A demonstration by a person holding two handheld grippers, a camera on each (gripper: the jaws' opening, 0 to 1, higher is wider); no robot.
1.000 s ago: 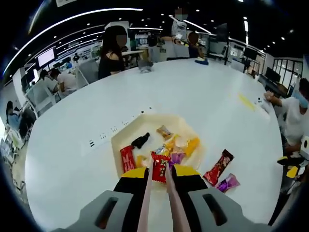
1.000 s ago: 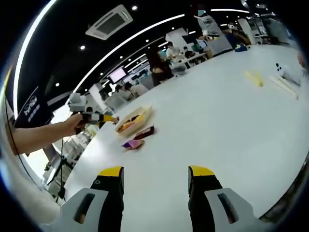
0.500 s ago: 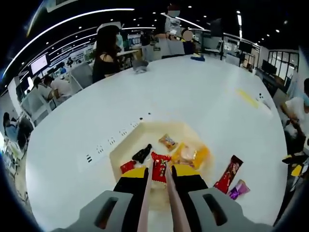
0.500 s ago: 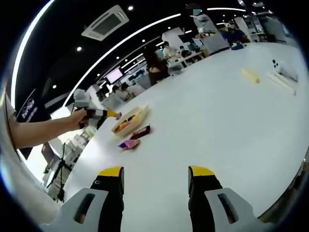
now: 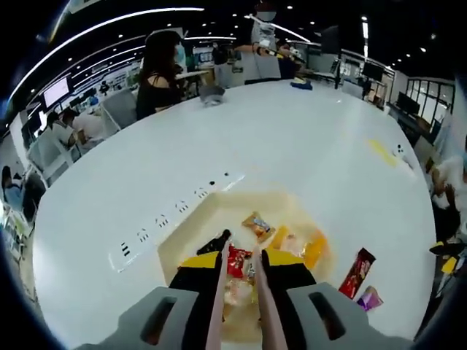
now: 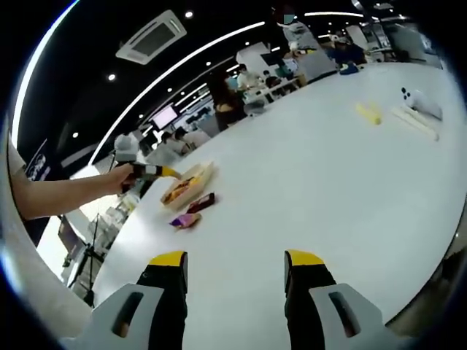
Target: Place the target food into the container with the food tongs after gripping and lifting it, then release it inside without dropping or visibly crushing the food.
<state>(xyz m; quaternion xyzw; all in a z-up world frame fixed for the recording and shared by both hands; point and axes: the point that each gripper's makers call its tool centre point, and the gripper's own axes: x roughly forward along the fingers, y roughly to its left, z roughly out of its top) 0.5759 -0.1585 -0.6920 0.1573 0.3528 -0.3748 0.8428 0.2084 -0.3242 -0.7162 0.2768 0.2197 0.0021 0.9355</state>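
Red snack packet (image 5: 237, 260) was pinched between the two pale tongs (image 5: 235, 306) that ran forward from the left gripper (image 5: 238, 273), whose yellow-tipped jaws were clenched on the tong arms. In the left gripper view the packet hung over the near part of the cream tray (image 5: 191, 226), which served as the container. Within the tray lay a black wrapper (image 5: 214, 243) to the left of the tongs, an orange-brown packet (image 5: 258, 226) farther in, and yellow packets (image 5: 306, 248) toward the right wall. Whether the held packet touched the tray floor could not be told. On the white table (image 5: 277, 146), just right of the tray, lay a dark red bar (image 5: 357, 271) and, beside it, a purple packet (image 5: 369, 299). A row of small dark marks (image 5: 175, 211) ran across the table surface left of the tray. People sat at the far edge of the table.

In the right gripper view the right gripper (image 6: 236, 268) hovered above bare table with its jaws spread apart and nothing between them. At far left of this view a hand (image 6: 120, 179) held the left gripper (image 6: 149, 170) over the tray (image 6: 186, 182); the dark red bar (image 6: 202, 202) and purple packet (image 6: 184, 220) lay just beside it. A yellow item (image 6: 368, 111) and white items (image 6: 416, 109) lay well apart, toward the table's far side.
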